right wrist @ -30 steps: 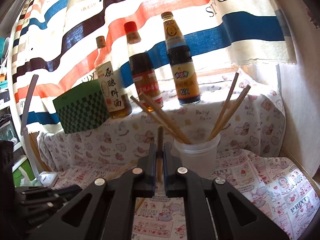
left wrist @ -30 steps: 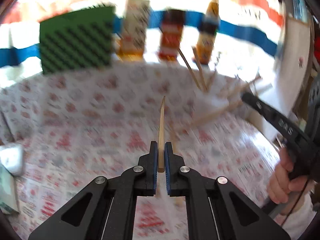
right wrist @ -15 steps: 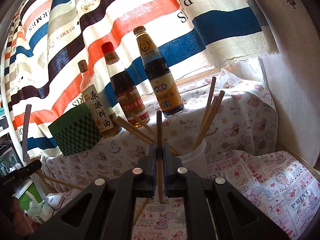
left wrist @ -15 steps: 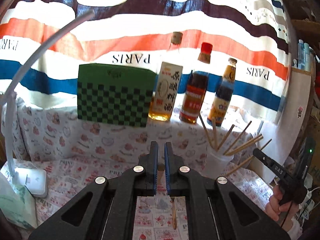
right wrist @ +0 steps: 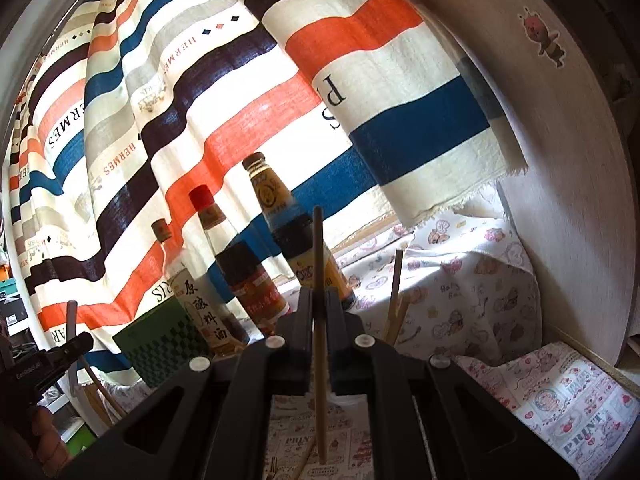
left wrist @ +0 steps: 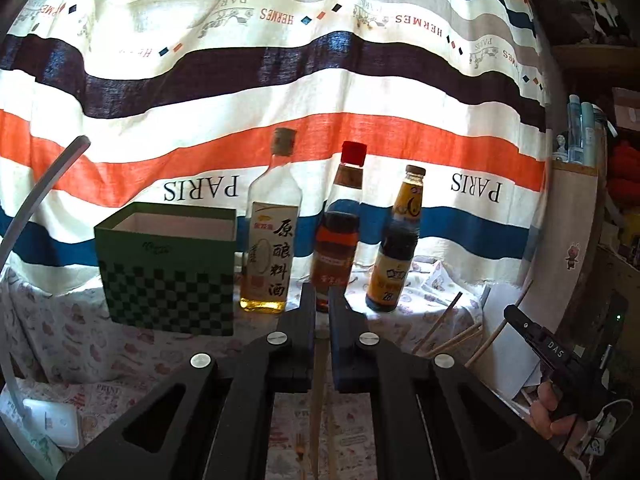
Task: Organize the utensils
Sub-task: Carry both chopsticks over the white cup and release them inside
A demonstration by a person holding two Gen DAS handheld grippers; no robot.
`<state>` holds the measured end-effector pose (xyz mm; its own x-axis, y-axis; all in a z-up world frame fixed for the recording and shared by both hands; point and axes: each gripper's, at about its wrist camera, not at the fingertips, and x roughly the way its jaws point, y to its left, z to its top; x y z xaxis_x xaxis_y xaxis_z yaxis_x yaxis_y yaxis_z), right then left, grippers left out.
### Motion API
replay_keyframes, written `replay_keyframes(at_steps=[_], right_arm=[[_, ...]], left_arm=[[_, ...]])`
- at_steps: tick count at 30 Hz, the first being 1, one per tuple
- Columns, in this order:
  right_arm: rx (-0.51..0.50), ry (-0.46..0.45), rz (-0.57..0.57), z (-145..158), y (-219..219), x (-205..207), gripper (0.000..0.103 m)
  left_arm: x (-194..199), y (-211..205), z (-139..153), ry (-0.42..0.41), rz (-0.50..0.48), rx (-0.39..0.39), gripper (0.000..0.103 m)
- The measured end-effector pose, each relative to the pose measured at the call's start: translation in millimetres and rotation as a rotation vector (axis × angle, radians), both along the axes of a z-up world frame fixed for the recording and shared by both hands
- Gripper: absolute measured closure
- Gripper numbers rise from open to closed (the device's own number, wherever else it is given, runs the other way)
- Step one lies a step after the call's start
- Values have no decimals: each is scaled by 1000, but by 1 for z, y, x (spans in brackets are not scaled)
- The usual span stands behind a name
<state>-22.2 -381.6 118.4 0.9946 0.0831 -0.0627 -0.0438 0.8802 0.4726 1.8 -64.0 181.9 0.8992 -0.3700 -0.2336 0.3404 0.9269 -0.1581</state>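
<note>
Gripping a chopstick (left wrist: 319, 396), left claw (left wrist: 319, 300), right claw (right wrist: 318, 300) clamping another chopstick (right wrist: 318, 280)

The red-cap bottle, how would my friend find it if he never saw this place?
Find the big striped curtain. Three bottles stand in a row in front of it, right of a green checked box. Pick the middle bottle: only it has a red cap, and its lower part holds dark reddish-brown liquid.

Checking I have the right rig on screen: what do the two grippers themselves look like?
Both are matte black plastic, with angular linkage arms, triangular cut-outs and round silver pivot screws. The left gripper has blue pads on its fingers. The right gripper is built alike; its handle carries white "DAS" lettering, a green light and a thin cable.
</note>
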Motion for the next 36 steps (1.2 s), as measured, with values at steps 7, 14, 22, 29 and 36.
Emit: replay_keyframes(at_steps=[7,14,22,29,36], right_arm=[[-142,-88,-106,44,2,23,98],[-132,-21,-162,30,-12,66,98],[-272,69,-153,18,-2,86,98],[-331,146,-122,17,-2,99,97],[-362,202,-95,14,-2,107,97]], left_arm=[[26,-45,22,-27,-102,-29,98],[44,-78,40,-86,-159,-50,98],[76,-113,47,-114,-167,-84,98],[119,-130,24,-80,-108,-50,98],[125,-136,-1,-43,-94,14,98]])
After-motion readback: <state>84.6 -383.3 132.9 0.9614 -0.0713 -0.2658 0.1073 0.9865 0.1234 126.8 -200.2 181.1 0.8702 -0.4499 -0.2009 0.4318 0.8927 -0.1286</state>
